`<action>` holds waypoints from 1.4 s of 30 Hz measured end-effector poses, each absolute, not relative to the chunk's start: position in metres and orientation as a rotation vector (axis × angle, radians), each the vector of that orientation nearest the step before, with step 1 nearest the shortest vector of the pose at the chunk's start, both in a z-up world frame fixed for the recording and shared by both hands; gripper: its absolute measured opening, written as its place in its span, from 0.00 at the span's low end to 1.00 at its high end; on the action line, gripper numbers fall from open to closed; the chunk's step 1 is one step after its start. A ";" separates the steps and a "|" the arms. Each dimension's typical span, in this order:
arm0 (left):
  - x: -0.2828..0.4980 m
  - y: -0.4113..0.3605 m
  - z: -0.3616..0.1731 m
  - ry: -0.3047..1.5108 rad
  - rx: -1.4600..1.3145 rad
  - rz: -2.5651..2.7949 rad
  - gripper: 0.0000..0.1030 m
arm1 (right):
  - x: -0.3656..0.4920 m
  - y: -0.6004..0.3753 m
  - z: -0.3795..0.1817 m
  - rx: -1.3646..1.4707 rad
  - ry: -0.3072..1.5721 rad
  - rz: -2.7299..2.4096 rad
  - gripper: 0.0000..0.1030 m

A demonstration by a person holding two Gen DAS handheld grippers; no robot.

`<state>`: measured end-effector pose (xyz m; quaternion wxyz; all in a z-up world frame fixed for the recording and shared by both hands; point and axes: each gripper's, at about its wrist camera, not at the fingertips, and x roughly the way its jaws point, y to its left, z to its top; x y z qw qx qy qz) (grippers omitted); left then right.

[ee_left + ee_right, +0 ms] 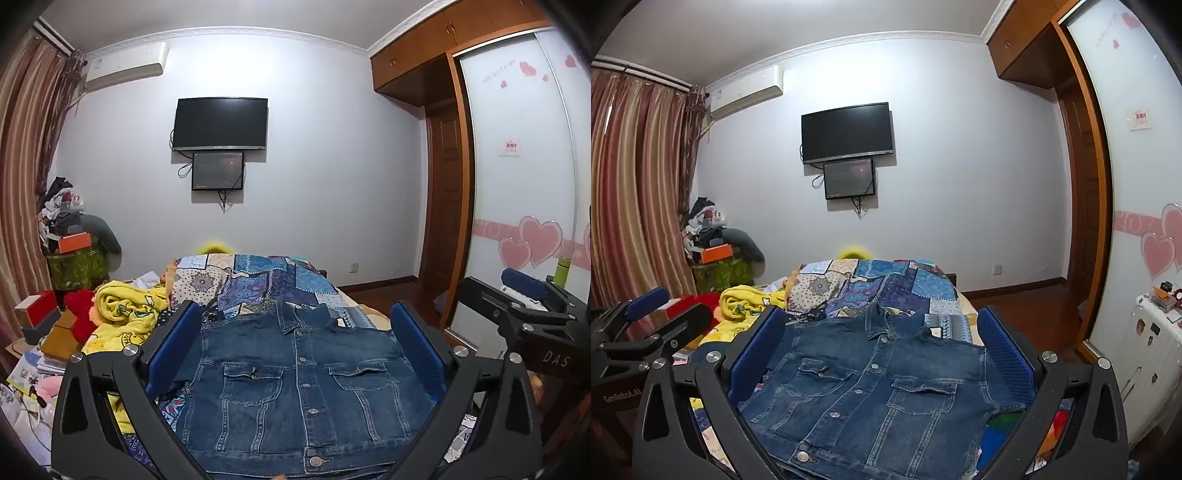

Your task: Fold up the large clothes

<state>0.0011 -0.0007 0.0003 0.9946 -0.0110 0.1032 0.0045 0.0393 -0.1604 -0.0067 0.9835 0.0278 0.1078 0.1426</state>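
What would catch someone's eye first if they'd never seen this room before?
Most likely the blue denim jacket, spread front-up and buttoned on the patchwork bedspread, framed by the open left gripper; the right gripper is open above it too. Behind it, a dark television hangs on the far wall, and a bright yellow blanket lies bunched on the bed's left side.

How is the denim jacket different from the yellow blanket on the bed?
The denim jacket is dark blue and lies spread flat, buttoned, front up; the yellow blanket is bright yellow with printed figures and sits crumpled in a heap. The jacket lies in the middle of the bed, the blanket towards its left side. Both rest on the patchwork bedspread.
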 end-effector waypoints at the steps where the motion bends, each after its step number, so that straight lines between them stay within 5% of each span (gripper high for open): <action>1: 0.001 -0.001 0.001 0.205 -0.024 0.015 1.00 | 0.039 -0.160 -0.007 0.055 0.216 0.286 1.00; 42: 0.006 0.006 -0.009 0.208 -0.031 0.030 1.00 | 0.044 -0.158 -0.017 0.065 0.242 0.285 1.00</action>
